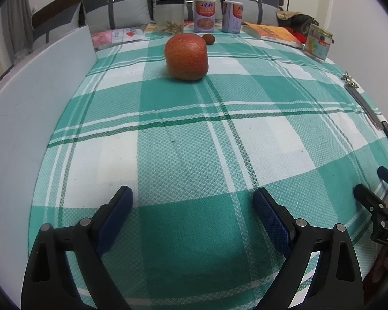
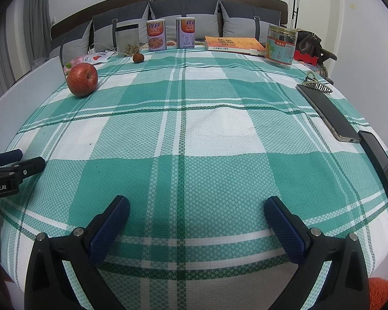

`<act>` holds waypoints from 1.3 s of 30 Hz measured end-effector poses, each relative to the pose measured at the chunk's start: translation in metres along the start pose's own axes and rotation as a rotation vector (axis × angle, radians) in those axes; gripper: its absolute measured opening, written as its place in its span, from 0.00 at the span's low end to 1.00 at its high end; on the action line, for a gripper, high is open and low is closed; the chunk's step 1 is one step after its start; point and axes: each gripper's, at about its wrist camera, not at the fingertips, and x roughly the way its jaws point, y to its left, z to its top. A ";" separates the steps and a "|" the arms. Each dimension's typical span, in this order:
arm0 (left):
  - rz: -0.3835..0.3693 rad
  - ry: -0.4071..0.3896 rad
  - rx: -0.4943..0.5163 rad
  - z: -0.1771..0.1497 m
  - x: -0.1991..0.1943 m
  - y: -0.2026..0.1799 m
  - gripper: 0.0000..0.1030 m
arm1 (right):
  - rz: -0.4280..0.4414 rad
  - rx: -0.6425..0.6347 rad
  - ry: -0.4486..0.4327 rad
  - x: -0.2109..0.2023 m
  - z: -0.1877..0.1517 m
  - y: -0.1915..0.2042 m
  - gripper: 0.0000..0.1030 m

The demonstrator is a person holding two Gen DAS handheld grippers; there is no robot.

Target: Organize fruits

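Two fruits lie on the checked cloth of my worktop (image 2: pixel 194 134): the apple (image 1: pixel 186 56), resting on its side, and a small brown fruit (image 1: pixel 208 38) just behind the apple, a little to its right. Both of my tools are empty and spread wide: the left tool (image 1: pixel 192 204) faces the apple squarely but is well short of it, and the right tool (image 2: pixel 196 213) sits further to the right of the apple, over bare cloth. I judge the step in hand to be the reach for the apple with my left tool. To do it well I would come in low and level, keep the jaws wide until they straddle its broadest part, then close gently, since it is round and could roll. Left of the apple stands a white board (image 1: pixel 25 118); I must not brush it. Behind the apple are a clear jar (image 1: pixel 169 16), two tins (image 1: pixel 204 15), and a book (image 1: pixel 274 35); far right of the apple lie two phones (image 2: pixel 328 113) and a hair clip (image 2: pixel 316 84), none in my path.
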 end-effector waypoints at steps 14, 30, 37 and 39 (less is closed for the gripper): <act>-0.049 -0.034 -0.052 0.122 0.035 0.009 0.92 | 0.006 -0.001 0.009 0.001 0.000 0.000 1.00; -0.077 -0.001 -0.346 0.148 0.064 0.090 0.76 | 0.015 -0.008 0.008 0.001 0.002 0.001 1.00; -0.119 -0.007 -0.346 0.145 0.066 0.090 0.78 | 0.015 -0.009 0.008 0.002 0.002 0.001 1.00; -0.139 -0.012 -0.325 0.138 0.063 0.083 0.84 | 0.015 -0.009 0.008 0.002 0.002 0.001 1.00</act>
